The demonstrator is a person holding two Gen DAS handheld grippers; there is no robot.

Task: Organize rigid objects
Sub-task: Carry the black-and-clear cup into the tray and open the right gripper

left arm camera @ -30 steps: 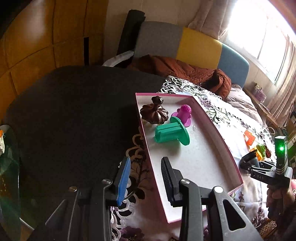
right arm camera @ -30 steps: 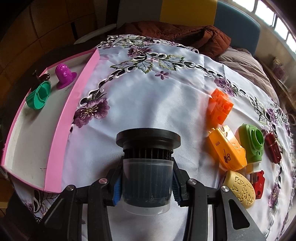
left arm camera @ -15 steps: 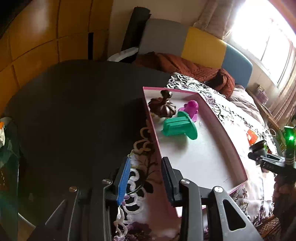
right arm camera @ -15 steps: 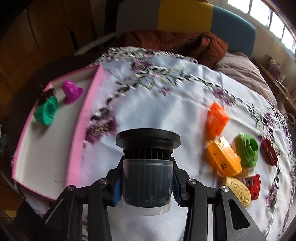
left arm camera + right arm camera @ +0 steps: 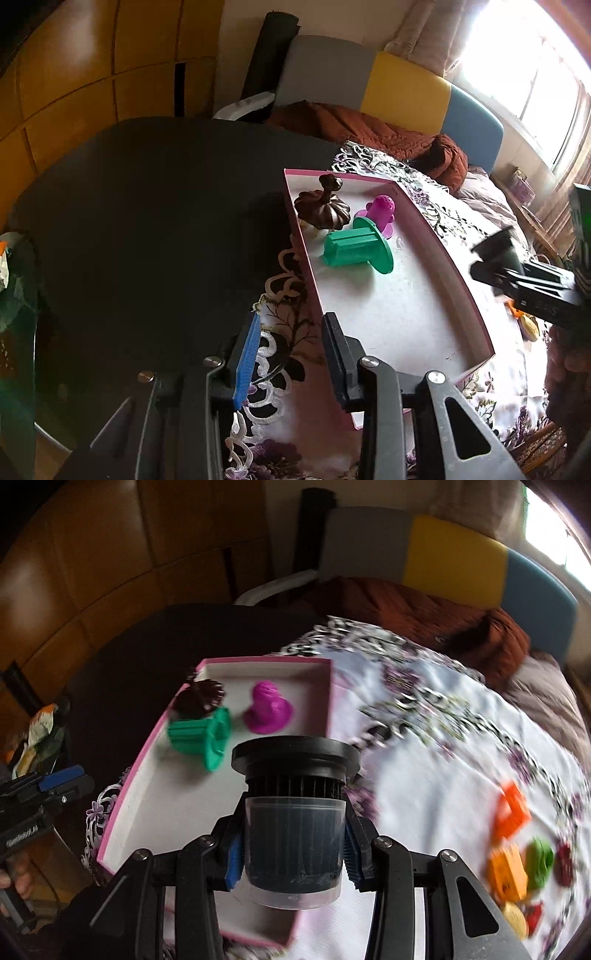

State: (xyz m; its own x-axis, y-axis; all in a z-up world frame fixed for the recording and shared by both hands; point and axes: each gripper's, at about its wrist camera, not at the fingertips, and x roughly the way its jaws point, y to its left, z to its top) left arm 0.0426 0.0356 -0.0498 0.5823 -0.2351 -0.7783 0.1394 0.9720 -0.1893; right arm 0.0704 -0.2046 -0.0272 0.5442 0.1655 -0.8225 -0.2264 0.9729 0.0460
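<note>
Right gripper (image 5: 295, 849): clamped on a black filter with a clear cup (image 5: 293, 812), held in the air over the pink tray's near right edge.
Left gripper (image 5: 290, 354): jaws apart, holding nothing, straddling the tray's left wall.
Pink tray (image 5: 448, 266): holds a brown ornament (image 5: 323, 210), a purple piece (image 5: 382, 210) and a green spool (image 5: 356, 249), clustered at the far end.
Tablecloth (image 5: 424, 746): orange, green, red and yellow pieces lie blurred at the right.
</note>
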